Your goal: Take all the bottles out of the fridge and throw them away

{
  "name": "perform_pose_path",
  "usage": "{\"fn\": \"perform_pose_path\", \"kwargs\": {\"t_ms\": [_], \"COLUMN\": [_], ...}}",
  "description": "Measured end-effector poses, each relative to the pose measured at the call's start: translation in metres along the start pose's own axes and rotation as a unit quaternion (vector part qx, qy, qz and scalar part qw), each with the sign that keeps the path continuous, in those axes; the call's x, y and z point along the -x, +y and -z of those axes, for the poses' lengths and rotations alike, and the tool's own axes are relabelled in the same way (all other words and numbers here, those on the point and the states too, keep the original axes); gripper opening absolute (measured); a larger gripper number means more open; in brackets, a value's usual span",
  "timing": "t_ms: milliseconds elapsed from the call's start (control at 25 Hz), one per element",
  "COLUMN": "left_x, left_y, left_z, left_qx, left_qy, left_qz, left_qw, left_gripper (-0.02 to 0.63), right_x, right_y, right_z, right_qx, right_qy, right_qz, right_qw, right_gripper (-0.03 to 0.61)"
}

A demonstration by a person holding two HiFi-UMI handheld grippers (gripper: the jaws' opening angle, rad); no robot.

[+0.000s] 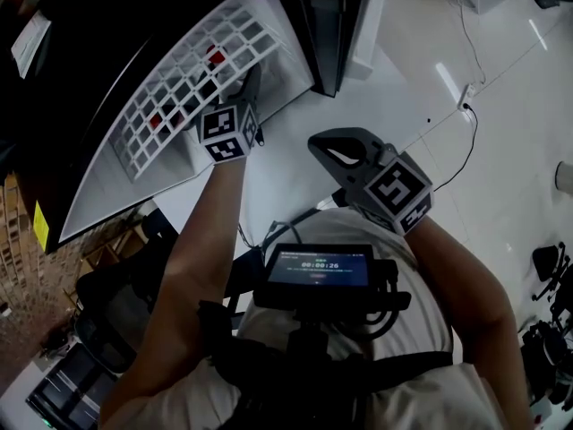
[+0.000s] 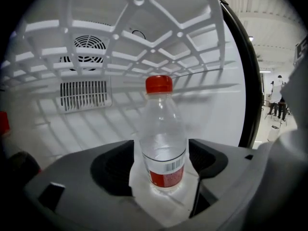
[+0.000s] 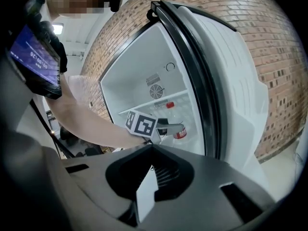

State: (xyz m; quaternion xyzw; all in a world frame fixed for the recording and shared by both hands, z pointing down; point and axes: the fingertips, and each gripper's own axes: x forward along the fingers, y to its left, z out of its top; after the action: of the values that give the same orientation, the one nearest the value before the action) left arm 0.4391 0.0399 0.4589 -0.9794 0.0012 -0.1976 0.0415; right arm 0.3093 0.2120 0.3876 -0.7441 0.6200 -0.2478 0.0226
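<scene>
Grey jaws of the left gripper (image 2: 162,150) stand wide apart deep inside the fridge (image 3: 144,76). They flank an upright, red-capped bottle (image 2: 161,119) on the white shelf without clamping it, and slim gaps show on both sides. Rack (image 2: 139,32) bars hang close overhead and the back wall's vent (image 2: 84,95) sits well behind. The door (image 3: 231,81) is swung wide, leaving free room at the bottle's right. A brick wall (image 3: 269,47) backs the fridge above a glossy white floor (image 1: 501,133). Outside, the right gripper (image 3: 151,172) hangs with its jaws closed together, holding nothing.
</scene>
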Motion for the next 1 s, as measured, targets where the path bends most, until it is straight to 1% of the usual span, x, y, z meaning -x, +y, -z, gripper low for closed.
{"fn": "perform_pose_path", "kwargs": {"t_ms": [40, 80, 200, 360, 560, 800, 1000], "left_x": [-0.001, -0.001, 0.002, 0.013, 0.038, 0.079, 0.123], "left_y": [-0.001, -0.002, -0.008, -0.010, -0.018, -0.036, -0.040], "left_z": [-0.002, -0.004, -0.006, -0.001, 0.008, 0.019, 0.022], "left_qx": [-0.003, -0.007, -0.009, -0.005, -0.013, -0.033, -0.025], "left_qy": [-0.001, -0.001, 0.002, 0.008, 0.017, 0.030, 0.026], "left_qz": [0.000, 0.001, 0.006, 0.011, 0.024, 0.061, 0.066], "left_qw": [1.0000, 1.0000, 0.9999, 0.9999, 0.9995, 0.9972, 0.9971], "left_gripper": [0.354, 0.311, 0.299, 0.290, 0.282, 0.282, 0.276], "right_x": [0.000, 0.000, 0.000, -0.004, -0.011, -0.023, -0.034], "right_y": [-0.001, -0.003, -0.004, -0.003, 0.002, 0.015, 0.035], "right_z": [0.001, 0.002, 0.004, 0.003, 0.005, 0.000, -0.006], "right_qx": [-0.001, -0.001, -0.002, 0.000, 0.002, 0.013, 0.028], "right_qy": [0.001, 0.002, 0.007, 0.007, 0.014, 0.017, 0.017], "right_qz": [0.001, 0.003, 0.003, -0.004, -0.013, -0.030, -0.054], "right_qw": [1.000, 1.000, 1.000, 1.000, 1.000, 0.999, 0.998], "right_gripper": [0.005, 0.005, 0.005, 0.005, 0.005, 0.005, 0.005]}}
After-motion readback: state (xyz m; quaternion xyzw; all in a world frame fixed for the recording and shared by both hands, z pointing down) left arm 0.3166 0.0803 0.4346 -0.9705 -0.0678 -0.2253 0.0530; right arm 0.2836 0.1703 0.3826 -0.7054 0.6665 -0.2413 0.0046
